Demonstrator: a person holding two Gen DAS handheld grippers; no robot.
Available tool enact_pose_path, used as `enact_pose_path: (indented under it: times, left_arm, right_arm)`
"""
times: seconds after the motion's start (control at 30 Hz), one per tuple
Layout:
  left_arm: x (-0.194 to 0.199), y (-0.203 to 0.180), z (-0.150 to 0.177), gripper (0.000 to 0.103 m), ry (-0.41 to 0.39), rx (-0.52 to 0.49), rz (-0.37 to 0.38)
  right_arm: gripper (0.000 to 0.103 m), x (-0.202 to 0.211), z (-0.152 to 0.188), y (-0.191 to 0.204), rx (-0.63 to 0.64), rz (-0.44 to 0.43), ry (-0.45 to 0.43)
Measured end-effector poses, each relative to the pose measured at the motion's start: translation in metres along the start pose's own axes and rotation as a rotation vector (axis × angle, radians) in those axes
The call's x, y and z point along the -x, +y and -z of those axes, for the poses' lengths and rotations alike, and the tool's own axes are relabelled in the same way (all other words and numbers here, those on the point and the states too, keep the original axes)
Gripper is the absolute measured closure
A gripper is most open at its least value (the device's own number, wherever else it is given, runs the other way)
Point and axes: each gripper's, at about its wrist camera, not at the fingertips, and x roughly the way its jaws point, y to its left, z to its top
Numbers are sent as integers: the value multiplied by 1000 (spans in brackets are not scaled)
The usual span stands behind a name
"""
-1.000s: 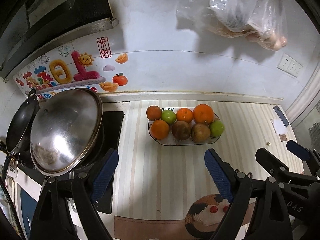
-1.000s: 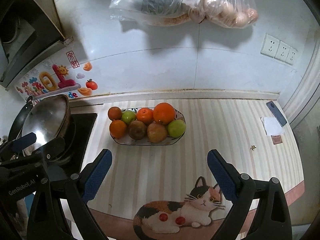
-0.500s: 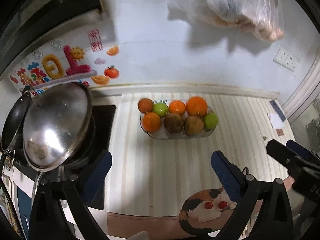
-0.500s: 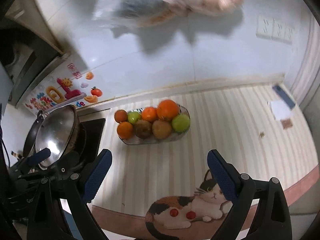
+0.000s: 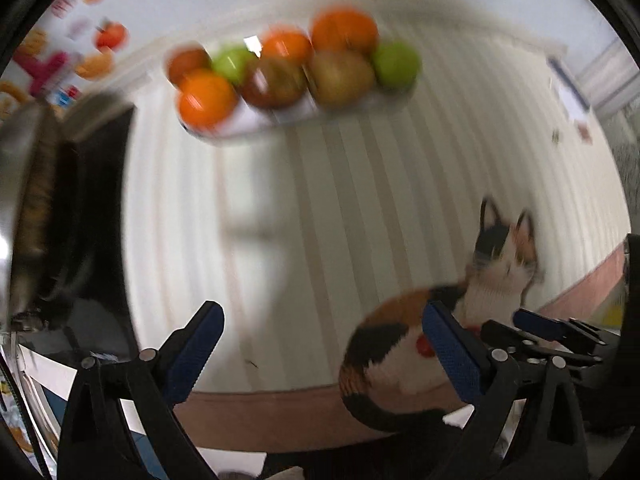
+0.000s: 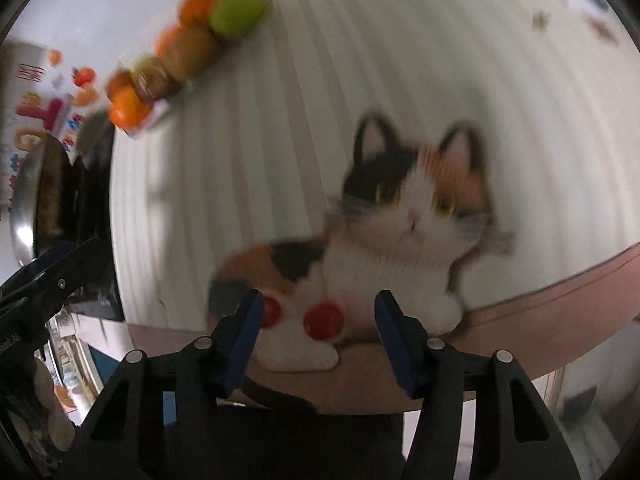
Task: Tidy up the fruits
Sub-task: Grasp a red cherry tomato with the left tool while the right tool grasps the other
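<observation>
Eight or so fruits sit piled together in one shallow fruit tray near the back wall of the bench: oranges, green apples and brownish ones between them, all touching, which we take as the unsorted starting heap. Motion blur leaves the exact count uncertain. Nothing has been lifted out, so we judge the organizing has not begun.

Our left claw points almost straight down at bare striped bench, its jaws spread wide with nothing between them, well short of the tray. We read that wide spread as readiness for a round fruit.

Our right claw tilts steeply down over the printed cat on the mat at the front edge. Its jaws have just been closing and now stand at a middling gap, empty, with only the cat's red dots showing between them. Both claws are near each other and well apart from the fruit; a pan sits on the stove to the left.
</observation>
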Motion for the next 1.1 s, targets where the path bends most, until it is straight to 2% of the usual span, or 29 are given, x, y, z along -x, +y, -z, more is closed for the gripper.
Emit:
enact_pose_path:
  times: [0.1,0.23,0.33,0.43,0.57,0.63,0.73,0.97,1.0,1.1]
  left_arm:
    - [-18,-3,6,1,67,2,24]
    - [-30,-7,14,1,107,-7,39]
    - [-37,-12,16,1,129,-11,68]
    - [-41,-22,19,1,140,-33,97]
    - [-50,-52,25,4,142,-127,120]
    - [-57,-64,28,19,156,-157,126]
    - [-67,-79,34,35,180,-192,130]
    - [-79,-96,40,62,187,-235,119]
    - [-80,-97,40,68,186,-235,118]
    - [-80,-100,40,78,176,-238,118]
  right_arm:
    - [53,-23,7,-5,-20,-25,44]
    - [73,-37,11,-3,1,-16,46]
    - [75,-38,15,3,48,10,19]
    - [75,-30,18,-1,44,34,-21]
    - [75,-9,21,-11,-2,48,-64]
    - [75,-4,25,-17,-22,51,-76]
    - [75,-1,23,-21,-40,55,-84]
    - [75,10,22,-29,-66,56,-98]
    - [75,11,22,-30,-69,56,-99]
    - [74,13,24,-33,-68,58,-100]
